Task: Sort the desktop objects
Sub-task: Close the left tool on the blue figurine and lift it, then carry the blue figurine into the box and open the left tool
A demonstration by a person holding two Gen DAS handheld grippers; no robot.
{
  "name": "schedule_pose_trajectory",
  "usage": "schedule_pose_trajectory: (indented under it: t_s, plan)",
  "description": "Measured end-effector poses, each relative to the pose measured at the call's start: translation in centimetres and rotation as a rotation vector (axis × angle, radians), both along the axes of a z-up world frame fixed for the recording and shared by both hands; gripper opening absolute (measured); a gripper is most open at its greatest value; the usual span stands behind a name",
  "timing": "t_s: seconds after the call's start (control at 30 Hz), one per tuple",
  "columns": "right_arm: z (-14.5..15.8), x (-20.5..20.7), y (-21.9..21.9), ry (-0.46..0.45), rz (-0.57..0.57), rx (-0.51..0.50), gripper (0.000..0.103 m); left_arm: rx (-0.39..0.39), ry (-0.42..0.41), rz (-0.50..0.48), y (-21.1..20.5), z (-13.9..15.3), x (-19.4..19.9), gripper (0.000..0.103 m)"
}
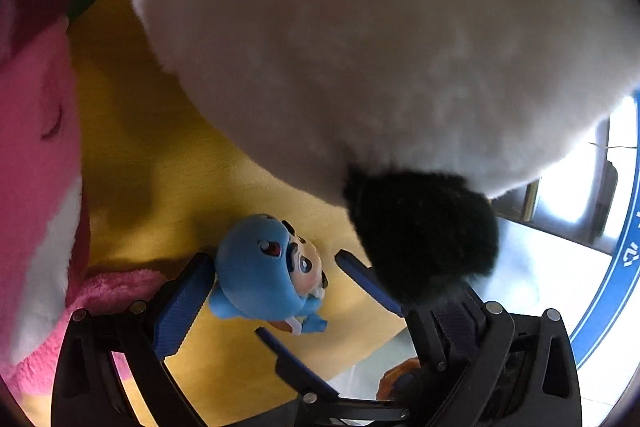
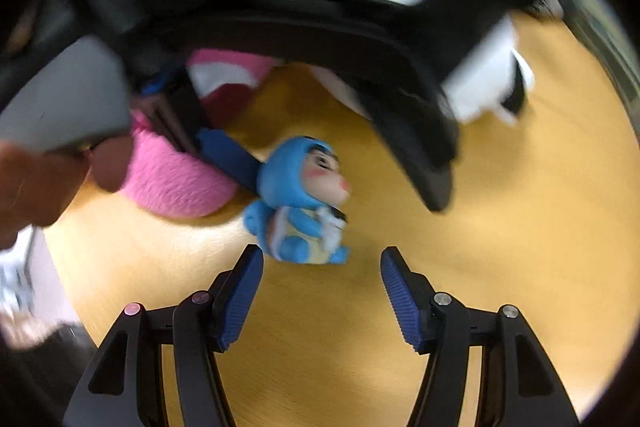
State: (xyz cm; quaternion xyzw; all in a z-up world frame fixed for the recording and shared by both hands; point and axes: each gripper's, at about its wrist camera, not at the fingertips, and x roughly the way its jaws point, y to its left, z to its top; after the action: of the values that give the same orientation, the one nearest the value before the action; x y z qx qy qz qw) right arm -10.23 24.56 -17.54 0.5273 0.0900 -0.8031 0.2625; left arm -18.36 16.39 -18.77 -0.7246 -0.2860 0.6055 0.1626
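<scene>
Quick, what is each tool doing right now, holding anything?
Left tool: open around the blue figurine, one pad at its side, not clamped.
Right tool: open, empty, facing the figurine.

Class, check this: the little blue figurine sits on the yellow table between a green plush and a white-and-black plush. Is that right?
Not quite. In the left wrist view the plush left of the blue figurine is pink, not green. The yellow table and white-and-black plush are right.
</scene>
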Motion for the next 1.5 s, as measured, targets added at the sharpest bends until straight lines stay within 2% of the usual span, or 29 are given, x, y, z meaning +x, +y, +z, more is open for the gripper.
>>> schedule_pose_trajectory:
  t_s: [0.07, 0.13, 0.2, 0.27, 0.33, 0.53, 0.63, 0.77, 0.87, 0.9, 0.97, 1.0, 1.03, 1.1, 1.17, 1.27, 1.33, 1.37, 1.5]
  plan:
    - [-0.1, 0.1, -0.2, -0.005, -0.025, -0.015, 0.058, -0.009, 0.005, -0.001, 0.2, 0.0, 0.0, 0.100]
    - [-0.1, 0.2, -0.5, -0.005, -0.035, -0.021, 0.048, -0.011, 0.018, 0.010, 0.0, 0.3, 0.2, 0.082]
    - [-0.1, 0.5, -0.8, 0.016, -0.036, -0.006, 0.047, -0.011, 0.025, 0.021, -0.2, 0.4, 0.2, 0.069]
    - [-0.2, 0.4, -0.6, 0.011, -0.051, -0.025, 0.047, -0.012, 0.028, 0.021, -0.3, 0.5, 0.3, 0.065]
    - [-0.1, 0.3, -0.5, 0.004, -0.059, -0.028, 0.046, -0.033, 0.034, 0.008, -0.3, 0.7, 0.3, 0.050]
    - [0.4, 0.6, 0.6, -0.066, -0.053, -0.085, 0.042, -0.018, 0.018, -0.010, -0.3, 1.4, 1.3, 0.050]
    - [2.4, 2.0, 1.1, -0.021, -0.019, -0.073, 0.041, 0.023, 0.012, 0.003, -0.4, 2.9, 2.2, 0.049]
    - [7.8, 3.9, 2.0, 0.061, 0.025, -0.070, 0.042, 0.073, 0.083, -0.014, -0.8, 8.5, 4.0, 0.049]
    - [13.0, 5.5, 1.6, 0.157, 0.071, -0.079, 0.042, 0.095, 0.168, -0.005, -2.2, 14.9, 5.4, 0.049]
    - [14.8, 6.1, 2.3, 0.198, 0.087, -0.091, 0.042, 0.097, 0.220, 0.005, -3.3, 18.1, 5.9, 0.050]
    - [19.7, 4.5, 0.4, 0.287, 0.132, -0.117, 0.042, 0.097, 0.307, 0.037, -5.2, 22.4, 6.7, 0.050]
    - [21.2, 4.2, -1.7, 0.330, 0.156, -0.124, 0.042, 0.095, 0.357, 0.058, -6.0, 24.5, 6.9, 0.050]
    - [23.5, 3.8, -3.2, 0.384, 0.188, -0.134, 0.042, 0.087, 0.399, 0.077, -5.9, 26.7, 5.4, 0.050]
    - [27.0, 2.6, -6.1, 0.474, 0.240, -0.147, 0.041, 0.064, 0.490, 0.116, -9.4, 31.6, 3.0, 0.050]
    - [31.2, 0.8, -9.8, 0.559, 0.297, -0.167, 0.042, 0.046, 0.555, 0.145, -15.2, 35.2, 2.4, 0.050]
    - [35.8, -2.5, -14.5, 0.633, 0.362, -0.178, 0.041, -0.005, 0.679, 0.190, -21.7, 40.5, 1.3, 0.050]
    - [38.7, -5.8, -18.5, 0.617, 0.394, -0.214, 0.042, -0.054, 0.752, 0.220, -26.5, 43.8, -1.4, 0.050]
    - [40.0, -8.3, -21.0, 0.592, 0.411, -0.237, 0.041, -0.069, 0.768, 0.229, -28.4, 44.4, -2.3, 0.050]
    - [42.9, -15.7, -29.3, 0.507, 0.441, -0.251, 0.038, -0.101, 0.725, 0.270, -37.5, 46.9, -9.3, 0.050]
